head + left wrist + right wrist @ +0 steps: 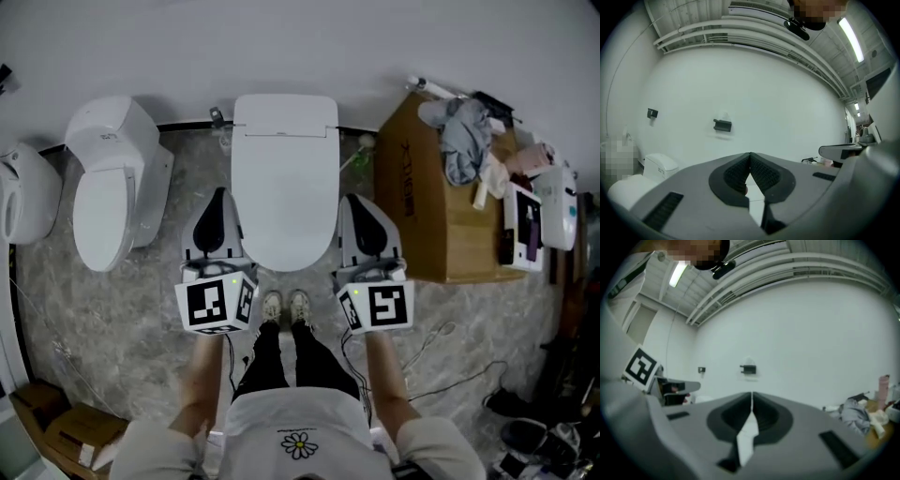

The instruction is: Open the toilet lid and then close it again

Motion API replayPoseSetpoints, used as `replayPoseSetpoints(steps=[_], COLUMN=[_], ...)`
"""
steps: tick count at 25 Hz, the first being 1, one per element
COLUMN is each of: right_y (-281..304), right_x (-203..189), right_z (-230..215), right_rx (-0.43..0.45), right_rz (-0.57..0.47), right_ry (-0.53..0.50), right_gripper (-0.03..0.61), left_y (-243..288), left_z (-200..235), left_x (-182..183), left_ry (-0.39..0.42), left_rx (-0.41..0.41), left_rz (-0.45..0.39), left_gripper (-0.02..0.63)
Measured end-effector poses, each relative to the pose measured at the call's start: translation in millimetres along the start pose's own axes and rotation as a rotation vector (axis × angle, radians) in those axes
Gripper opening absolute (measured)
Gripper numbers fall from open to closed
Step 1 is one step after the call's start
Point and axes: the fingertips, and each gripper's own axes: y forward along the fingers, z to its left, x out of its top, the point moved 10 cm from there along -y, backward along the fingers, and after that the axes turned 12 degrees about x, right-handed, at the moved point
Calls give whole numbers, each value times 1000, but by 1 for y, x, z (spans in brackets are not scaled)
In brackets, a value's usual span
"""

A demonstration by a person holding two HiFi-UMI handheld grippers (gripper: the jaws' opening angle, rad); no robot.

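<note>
A white toilet stands against the wall at the centre of the head view, its lid down flat. My left gripper hovers beside the lid's left edge and my right gripper beside its right edge; both point toward the wall. Each has its jaws shut with nothing between them. The left gripper view shows its closed jaws against the white wall, with the other gripper at the right. In the right gripper view the shut jaws face the same wall.
A second white toilet stands to the left, and another white fixture sits at the far left. A brown cardboard box topped with clothes and bottles stands right of the toilet. Cables lie on the marbled floor. My shoes are just before the bowl.
</note>
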Motion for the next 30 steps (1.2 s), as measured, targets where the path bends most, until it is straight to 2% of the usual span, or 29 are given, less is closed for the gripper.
replayPoseSetpoints(steps=[4,7,12,17,23,28,29,30], right_y=[18,30,25,6,-10,-13,-13,-13], right_x=[-51,-96,-179,-244,-274,-270,-270,-271], right_z=[-7,-7,3,21,44,38,36,35], right_rx=[-60,-54,-6,-6,-2,3,15,32], right_rz=[21,46,123,201,258,247,253,266], right_ry=[8,17,40,120,156,170,176,180], right_gripper=[32,32,32,32,32,32,35,71], left_y=[15,23,17,-3,-35,-38,-38,-37], left_z=[9,23,37,39,42,36,35,33], left_x=[-56,-101,-185,-243,-270,-266,-266,-269], left_ry=[-54,-102,-95,-46,-16,14,26,38], left_rx=[13,30,82,60,32,-15,-33,-56], left_rz=[35,67,125,174,243,225,229,236], left_gripper=[18,18,18,18,18,20,21,39])
